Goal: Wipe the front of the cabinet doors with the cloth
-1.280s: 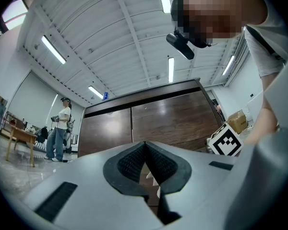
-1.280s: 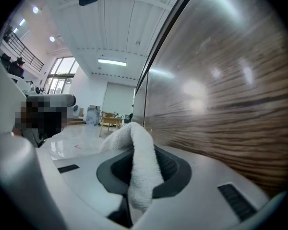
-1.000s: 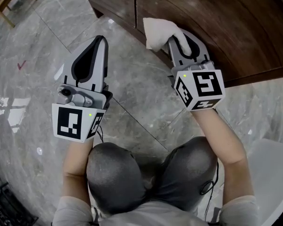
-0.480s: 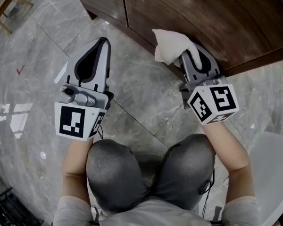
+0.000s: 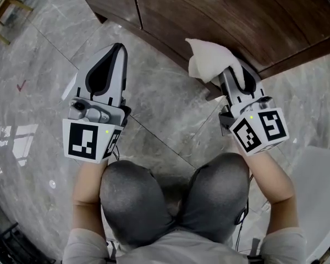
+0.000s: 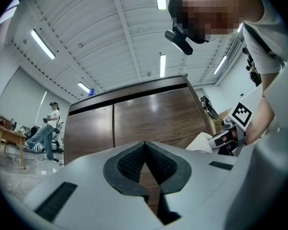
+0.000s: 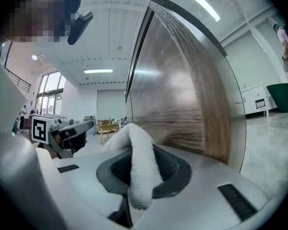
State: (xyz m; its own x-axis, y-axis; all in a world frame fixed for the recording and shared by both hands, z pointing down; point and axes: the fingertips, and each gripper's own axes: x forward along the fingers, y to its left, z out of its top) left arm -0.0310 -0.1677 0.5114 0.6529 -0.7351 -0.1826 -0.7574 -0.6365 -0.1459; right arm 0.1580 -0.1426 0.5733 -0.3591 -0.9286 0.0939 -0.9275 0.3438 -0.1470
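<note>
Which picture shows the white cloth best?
The head view: the whole cloth shows, bunched by the cabinet door. The right gripper view shows just a strip between its fingers; the left gripper view, a bit.

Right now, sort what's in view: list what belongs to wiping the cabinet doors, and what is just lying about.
Belongs to the job:
- cloth, clamped in the right gripper
- cabinet doors

Not part of it:
- left gripper, shut on nothing, held off the doors
- wooden table in the background
- red mark on the floor
</note>
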